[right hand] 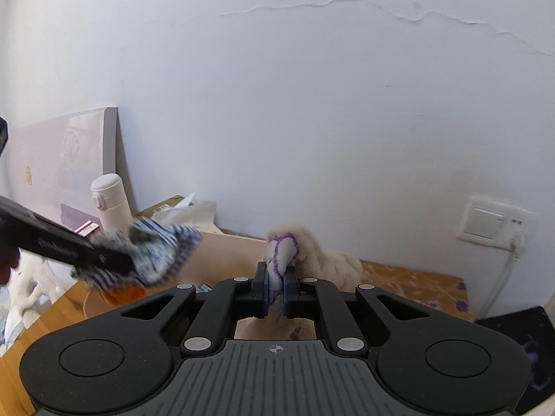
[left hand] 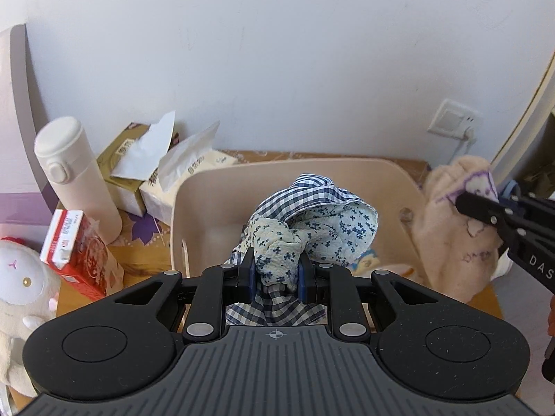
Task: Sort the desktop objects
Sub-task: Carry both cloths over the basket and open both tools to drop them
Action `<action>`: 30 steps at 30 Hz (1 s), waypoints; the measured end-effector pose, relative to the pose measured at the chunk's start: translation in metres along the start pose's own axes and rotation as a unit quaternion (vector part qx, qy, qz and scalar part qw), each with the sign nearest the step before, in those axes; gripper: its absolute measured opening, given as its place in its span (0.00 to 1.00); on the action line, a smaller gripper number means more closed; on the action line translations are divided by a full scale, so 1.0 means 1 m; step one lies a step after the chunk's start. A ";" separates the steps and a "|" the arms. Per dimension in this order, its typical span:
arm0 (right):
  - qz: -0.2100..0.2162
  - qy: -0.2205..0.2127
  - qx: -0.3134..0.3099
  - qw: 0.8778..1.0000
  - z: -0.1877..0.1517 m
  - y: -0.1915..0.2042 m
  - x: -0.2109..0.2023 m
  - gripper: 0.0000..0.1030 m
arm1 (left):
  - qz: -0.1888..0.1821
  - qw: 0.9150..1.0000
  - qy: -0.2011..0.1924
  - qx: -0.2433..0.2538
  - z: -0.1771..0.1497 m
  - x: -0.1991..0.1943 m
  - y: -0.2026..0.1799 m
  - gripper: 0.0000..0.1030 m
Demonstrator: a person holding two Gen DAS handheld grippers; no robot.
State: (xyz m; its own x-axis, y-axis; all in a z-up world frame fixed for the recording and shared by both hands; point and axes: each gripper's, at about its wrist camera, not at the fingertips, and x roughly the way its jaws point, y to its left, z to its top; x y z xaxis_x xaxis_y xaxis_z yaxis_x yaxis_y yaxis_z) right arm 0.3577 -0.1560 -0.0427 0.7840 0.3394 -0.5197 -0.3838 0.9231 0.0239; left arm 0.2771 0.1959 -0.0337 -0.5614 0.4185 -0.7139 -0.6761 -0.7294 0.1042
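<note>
left gripper (left hand: 276, 270) clamped on checked-and-floral cloth (left hand: 312, 222), dangling directly above beige bin (left hand: 194, 208) at frame centre; right gripper (right hand: 275, 293) pinching plush toy (right hand: 312, 253) just right of bin.

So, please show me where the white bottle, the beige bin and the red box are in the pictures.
white bottle (left hand: 78, 180): left wrist view, middle of its body.
beige bin (left hand: 288, 165): left wrist view, back rim.
red box (left hand: 74, 256): left wrist view, its front face.
</note>
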 end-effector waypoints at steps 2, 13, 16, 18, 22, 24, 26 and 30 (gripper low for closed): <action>0.006 0.004 -0.002 1.000 0.002 0.005 0.011 0.07 | 0.011 1.000 0.010 -0.002 -0.001 0.011 -0.001 0.21; 0.040 0.024 -0.030 0.998 0.013 0.033 0.055 0.07 | 0.033 0.998 0.058 -0.003 -0.007 0.051 0.002 0.22; 0.046 0.087 -0.019 0.995 0.000 0.030 0.072 0.11 | 0.034 0.997 0.073 -0.010 -0.008 0.057 0.002 0.30; 0.047 0.119 0.000 0.992 -0.012 0.025 0.076 0.25 | 0.038 0.996 0.076 -0.018 -0.009 0.057 0.003 0.39; 0.036 0.125 0.010 0.991 -0.024 0.022 0.068 0.61 | 0.044 0.995 0.083 -0.023 -0.009 0.057 0.003 0.58; 0.028 0.121 0.004 0.992 -0.027 0.021 0.061 0.71 | 0.048 0.995 0.081 -0.026 -0.010 0.056 0.003 0.59; 0.015 0.119 0.003 0.993 -0.029 0.019 0.055 0.87 | 0.043 0.996 0.069 -0.027 -0.012 0.051 0.002 0.62; -0.009 0.101 0.018 0.995 -0.033 0.013 0.039 0.99 | 0.044 0.997 0.064 -0.029 -0.014 0.043 -0.004 0.66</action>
State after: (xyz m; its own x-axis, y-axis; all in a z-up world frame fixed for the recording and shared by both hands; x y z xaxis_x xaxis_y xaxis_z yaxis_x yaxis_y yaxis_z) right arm 0.3670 -0.1364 -0.0911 0.6754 0.2826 -0.6811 -0.3501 0.9358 0.0410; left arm 0.2625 0.2089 -0.0744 -0.5492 0.2813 -0.7869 -0.5961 -0.7918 0.1330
